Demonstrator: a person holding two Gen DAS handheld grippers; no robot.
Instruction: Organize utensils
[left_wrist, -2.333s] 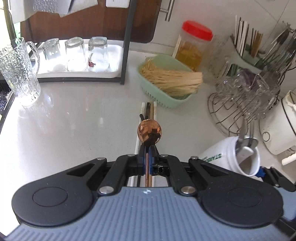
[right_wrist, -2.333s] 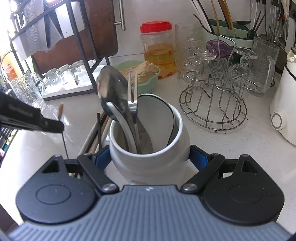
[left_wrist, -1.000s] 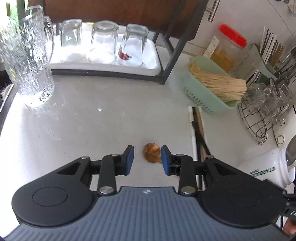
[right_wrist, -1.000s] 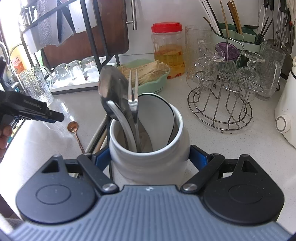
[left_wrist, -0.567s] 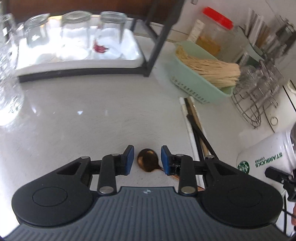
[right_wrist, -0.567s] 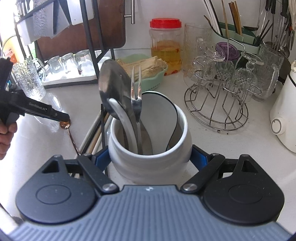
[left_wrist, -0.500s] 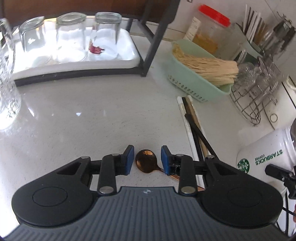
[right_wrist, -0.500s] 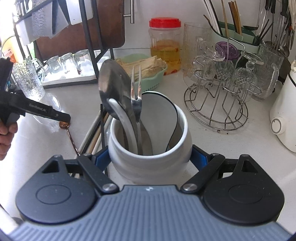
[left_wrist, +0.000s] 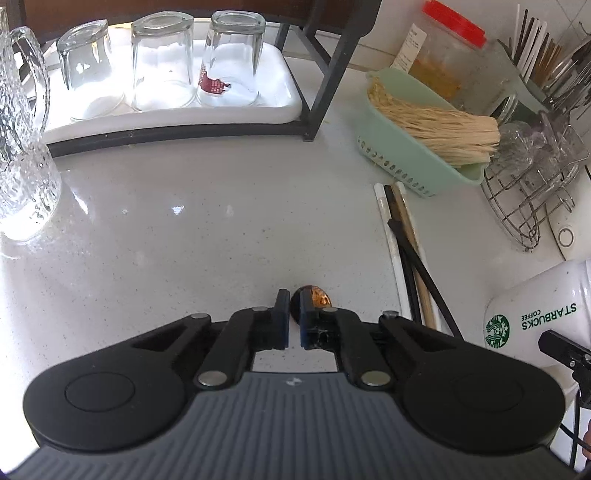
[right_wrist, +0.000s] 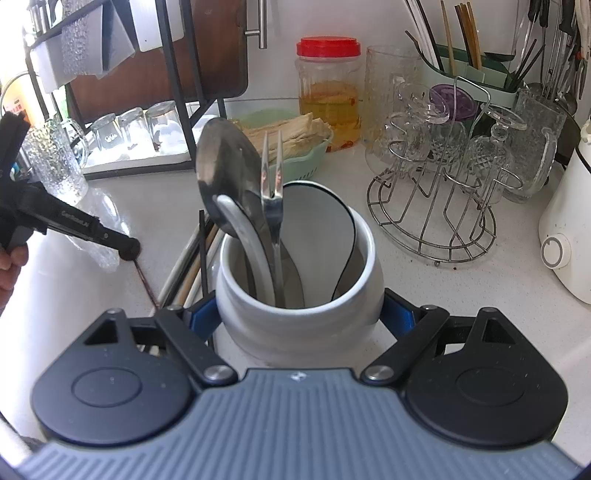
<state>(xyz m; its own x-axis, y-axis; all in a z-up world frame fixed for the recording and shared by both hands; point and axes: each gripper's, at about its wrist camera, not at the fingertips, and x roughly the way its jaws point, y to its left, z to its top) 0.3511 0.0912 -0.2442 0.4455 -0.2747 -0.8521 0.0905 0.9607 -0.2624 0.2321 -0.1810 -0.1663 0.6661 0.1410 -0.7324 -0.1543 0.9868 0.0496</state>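
A small copper spoon lies on the white counter. My left gripper points down at it, and its jaws are closing tight on the spoon's bowl. In the right wrist view the left gripper holds the bowl, and the thin spoon handle trails down from it. My right gripper is shut on a white Starbucks mug, which is also visible from the left wrist. A large steel spoon and a fork stand in the mug. Several chopsticks lie on the counter between the spoon and the mug.
A green basket of dried noodles, a red-lidded jar and a wire glass rack stand behind. At the left are a textured glass pitcher and a tray of upturned glasses under a black rack. A white appliance stands at the right.
The left jaws have closed from wide apart onto the copper spoon's bowl, and that gripper has sunk a little toward the counter. The right gripper and mug have not moved.
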